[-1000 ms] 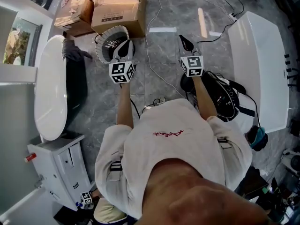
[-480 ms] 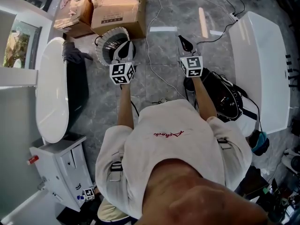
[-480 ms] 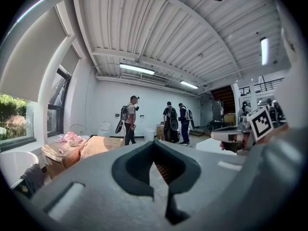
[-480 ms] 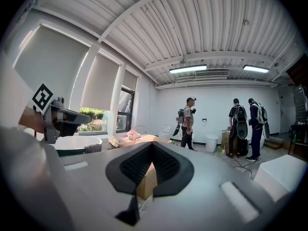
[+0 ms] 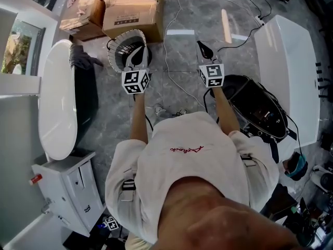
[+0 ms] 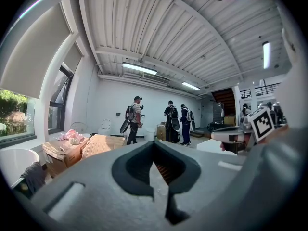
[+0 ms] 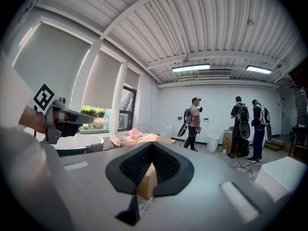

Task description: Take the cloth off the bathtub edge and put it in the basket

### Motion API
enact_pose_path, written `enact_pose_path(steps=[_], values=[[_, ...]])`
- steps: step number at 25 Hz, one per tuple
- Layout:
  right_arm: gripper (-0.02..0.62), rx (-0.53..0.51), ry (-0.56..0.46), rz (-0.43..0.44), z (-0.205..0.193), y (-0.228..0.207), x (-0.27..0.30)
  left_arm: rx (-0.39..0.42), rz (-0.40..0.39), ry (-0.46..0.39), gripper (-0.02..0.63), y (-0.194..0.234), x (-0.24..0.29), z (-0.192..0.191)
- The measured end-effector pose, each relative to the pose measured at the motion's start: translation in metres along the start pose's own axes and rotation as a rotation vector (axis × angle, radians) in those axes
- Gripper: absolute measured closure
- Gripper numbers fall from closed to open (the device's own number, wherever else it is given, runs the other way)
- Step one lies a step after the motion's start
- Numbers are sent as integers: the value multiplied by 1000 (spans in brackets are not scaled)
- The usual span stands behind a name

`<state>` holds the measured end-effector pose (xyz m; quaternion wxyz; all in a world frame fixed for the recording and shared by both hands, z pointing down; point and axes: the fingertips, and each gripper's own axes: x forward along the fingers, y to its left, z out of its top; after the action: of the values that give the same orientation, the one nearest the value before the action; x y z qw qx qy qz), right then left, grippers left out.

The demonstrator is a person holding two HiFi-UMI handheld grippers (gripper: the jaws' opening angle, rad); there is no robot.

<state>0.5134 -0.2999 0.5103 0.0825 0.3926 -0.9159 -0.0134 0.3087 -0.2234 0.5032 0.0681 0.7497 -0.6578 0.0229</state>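
On bathtub edge (image 5: 54,103), cloth (image 5: 80,59) (basket (image 5: 118,37) nearby)

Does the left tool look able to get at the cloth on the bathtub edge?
Probably yes: the cloth hangs on the bathtub rim left of the left tool, only floor between. Shut jaws must open.

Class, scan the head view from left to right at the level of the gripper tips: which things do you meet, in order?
cloth → basket → right gripper → white tub. The left gripper overlaps the basket, so it is left out.
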Motion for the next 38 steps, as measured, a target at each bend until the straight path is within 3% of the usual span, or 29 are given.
enact_pose_path(steps=[12,16,19,23,38], values=[[589,-19,-14,-39,37,60,46,6,-18,-29,604,84,-23,21],[589,-41,-21,-31,75,84,48,1,22,-54,604,113,-54,52],[589,-33,-18,-7,55,102,69,-2,63,-53,604,140,-62,32],[589,-35,-28,59,44,129,103,-6,127,-49,604,174,-73,14],[589,-85,-59,396,74,231,201,-21,459,-33,604,254,-147,18]])
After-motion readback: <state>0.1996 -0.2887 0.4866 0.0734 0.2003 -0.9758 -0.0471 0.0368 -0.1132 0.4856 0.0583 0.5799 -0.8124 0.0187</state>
